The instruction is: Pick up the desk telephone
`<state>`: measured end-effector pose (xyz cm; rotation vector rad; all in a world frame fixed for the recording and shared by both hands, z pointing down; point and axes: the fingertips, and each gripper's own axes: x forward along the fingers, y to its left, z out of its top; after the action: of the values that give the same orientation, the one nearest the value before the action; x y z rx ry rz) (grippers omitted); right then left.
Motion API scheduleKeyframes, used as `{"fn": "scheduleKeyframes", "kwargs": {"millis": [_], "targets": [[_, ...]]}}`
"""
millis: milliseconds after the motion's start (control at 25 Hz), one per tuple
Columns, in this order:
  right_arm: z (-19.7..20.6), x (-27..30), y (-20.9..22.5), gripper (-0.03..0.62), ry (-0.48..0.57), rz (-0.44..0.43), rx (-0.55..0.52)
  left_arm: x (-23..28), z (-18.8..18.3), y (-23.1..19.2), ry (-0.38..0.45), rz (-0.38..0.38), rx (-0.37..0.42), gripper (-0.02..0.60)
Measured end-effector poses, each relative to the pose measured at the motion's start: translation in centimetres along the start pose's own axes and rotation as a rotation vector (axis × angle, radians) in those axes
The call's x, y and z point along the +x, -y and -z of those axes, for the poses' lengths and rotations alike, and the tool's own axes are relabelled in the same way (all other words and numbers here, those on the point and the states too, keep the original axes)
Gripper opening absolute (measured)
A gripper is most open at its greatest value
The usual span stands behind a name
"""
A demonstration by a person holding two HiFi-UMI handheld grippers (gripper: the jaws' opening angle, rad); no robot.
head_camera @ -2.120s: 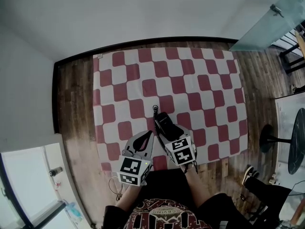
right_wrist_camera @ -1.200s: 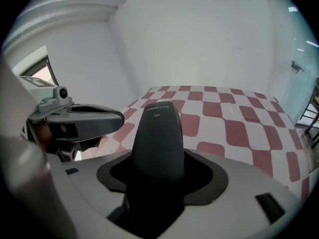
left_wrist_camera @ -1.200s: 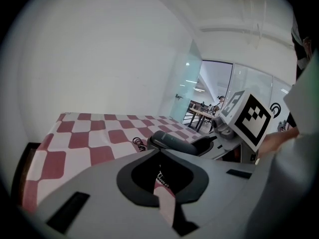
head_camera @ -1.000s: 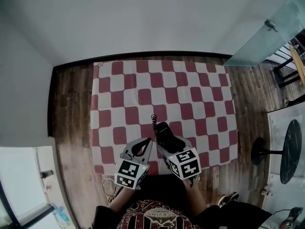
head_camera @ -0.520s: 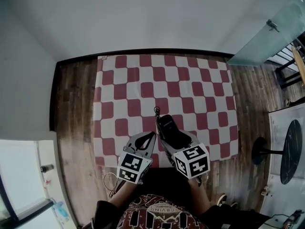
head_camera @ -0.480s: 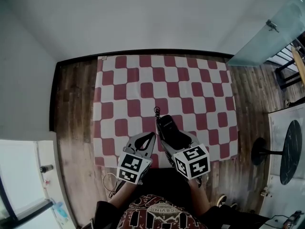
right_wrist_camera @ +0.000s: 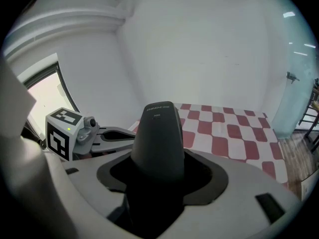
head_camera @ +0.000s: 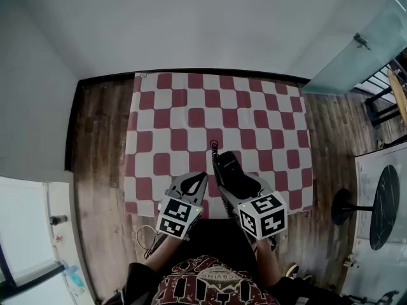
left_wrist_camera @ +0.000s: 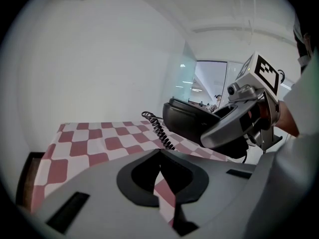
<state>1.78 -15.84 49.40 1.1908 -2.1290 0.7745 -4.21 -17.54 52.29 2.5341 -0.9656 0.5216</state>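
Looking down from your head, you are holding the black telephone (head_camera: 229, 167) in your right gripper (head_camera: 240, 188). It is over the near part of the red and white checked cloth (head_camera: 165, 119). Its curly cord (head_camera: 214, 148) is poking out past the far end of the phone. Your left gripper (head_camera: 198, 182) is sitting just beside the phone, on its left. I cannot tell from up here if it is touching the phone.

In the left gripper view, the left jaws are pressed together with nothing between them. From here the phone (left_wrist_camera: 192, 123) is looking lifted off the cloth, I think. The cord (left_wrist_camera: 158, 132) is running down toward the cloth. So be going up slowly as you are lifting, because a hanging cord can be tugging or swinging.

In the right gripper view, the right jaws are squeezing the phone (right_wrist_camera: 158, 128) from both sides. The phone is sticking far out past them. That long end is probably making it want to tip forward. You are doing this well if you are gripping it firmly and lifting it level, not jerking it. The left gripper (right_wrist_camera: 117, 132) is waiting close by. You could be using it to steady the far end, but its jaws would need to open first.
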Motion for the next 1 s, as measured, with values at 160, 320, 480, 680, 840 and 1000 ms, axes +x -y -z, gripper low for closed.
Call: {"fn": "scheduleKeyframes", "kwargs": {"millis": [160, 320, 480, 680, 840, 1000], "targets": [[-0.6, -1.1, 0.2, 0.281, 0.022, 0.006, -0.004, -0.1, -0.4, 1.2, -0.004, 0.029, 0.027, 0.002], [-1.3, -2.1, 0.2, 0.281, 0.051, -0.005, 0.007, -0.4, -0.9, 1.9, 0.005, 0.032, 0.050, 0.002], [-1.7, -3.4, 0.5, 0.281, 0.070, 0.017, -0.017, -0.4, -1.1, 2.6, 0.004, 0.045, 0.076, 0.002], [-2.0, -4.3, 0.0, 0.281, 0.094, -0.002, -0.006, -0.7, -1.2, 2.9, 0.012, 0.044, 0.073, 0.002], [-1.7, -4.5, -0.2, 0.281, 0.102, -0.008, -0.004, -0.8, -1.3, 2.8, 0.013, 0.035, 0.090, 0.002], [-1.2, -4.3, -0.3, 0.281, 0.087, -0.005, -0.009, -0.6, -0.8, 3.3, 0.004, 0.054, 0.086, 0.002]]}}
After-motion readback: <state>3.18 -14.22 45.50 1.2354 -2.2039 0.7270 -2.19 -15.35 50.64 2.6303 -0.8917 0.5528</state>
